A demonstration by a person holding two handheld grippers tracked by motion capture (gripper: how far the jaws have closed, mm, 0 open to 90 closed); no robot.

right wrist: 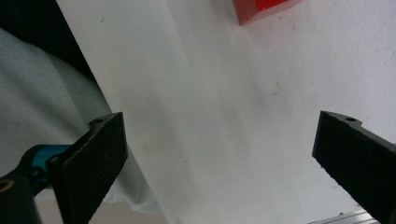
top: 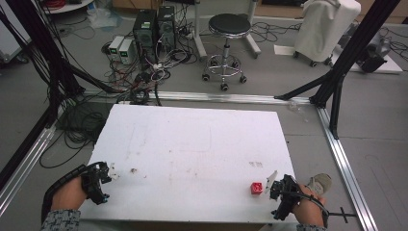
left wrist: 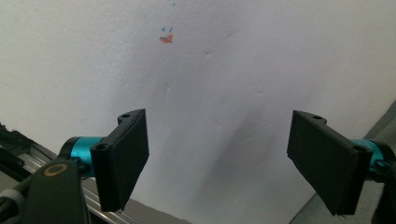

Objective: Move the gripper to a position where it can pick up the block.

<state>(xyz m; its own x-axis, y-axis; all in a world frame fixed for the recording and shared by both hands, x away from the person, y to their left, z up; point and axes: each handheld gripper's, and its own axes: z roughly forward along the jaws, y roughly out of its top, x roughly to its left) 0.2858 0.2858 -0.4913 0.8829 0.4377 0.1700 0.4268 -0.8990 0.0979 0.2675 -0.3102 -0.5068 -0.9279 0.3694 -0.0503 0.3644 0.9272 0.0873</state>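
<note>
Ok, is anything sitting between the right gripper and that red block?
Nothing visible does. The red block lies just left of the right gripper, whose fingers are spread wide, with bare white table between them.

The table (top: 192, 139) in front of me was a white, slightly rough board, scuffed with faint smudges and a few small dark marks near its near edge. One small red block (top: 257, 187) lay on it, close to the near right corner, and it showed as a red corner at the top of my right gripper view (right wrist: 266, 9). A tiny orange and blue mark (left wrist: 166, 37) sat on the surface.
</note>
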